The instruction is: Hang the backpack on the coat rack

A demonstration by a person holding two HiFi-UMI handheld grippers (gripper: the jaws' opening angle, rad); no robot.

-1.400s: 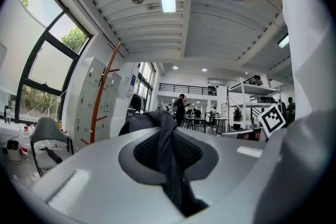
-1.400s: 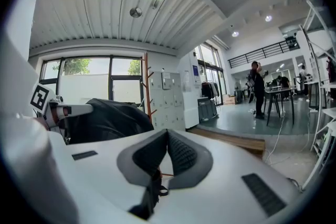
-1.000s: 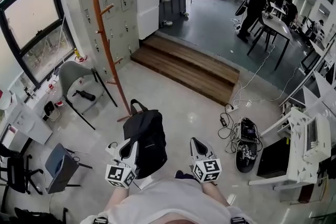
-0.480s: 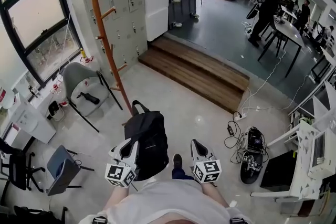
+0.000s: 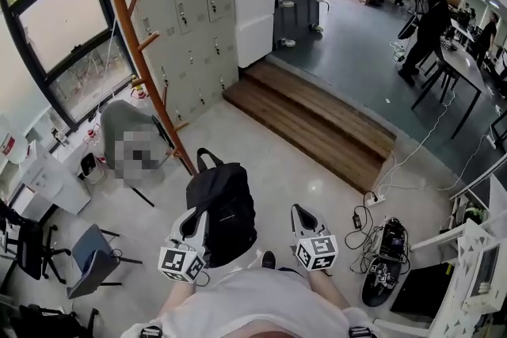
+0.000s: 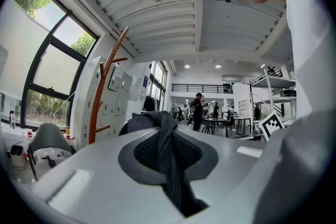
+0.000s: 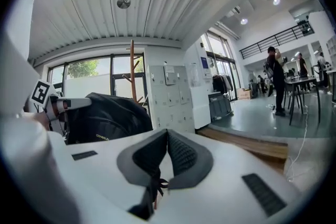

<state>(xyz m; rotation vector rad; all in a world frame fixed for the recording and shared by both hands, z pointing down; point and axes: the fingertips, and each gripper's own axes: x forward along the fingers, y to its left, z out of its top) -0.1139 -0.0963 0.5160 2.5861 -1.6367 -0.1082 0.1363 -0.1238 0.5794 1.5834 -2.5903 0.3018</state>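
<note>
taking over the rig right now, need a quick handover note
Left hand-held gripper: shut on a strap of the backpack, carrying it at gripper height in front of the person.
Right hand-held gripper: jaws together, nothing in them, clear of the backpack.
Coat rack: stands ahead and to the left, beside the lockers; the pegs in view are bare.
Done: backpack picked up.
Left: get to the rack, probably loop the free top handle over a peg, then release.
</note>
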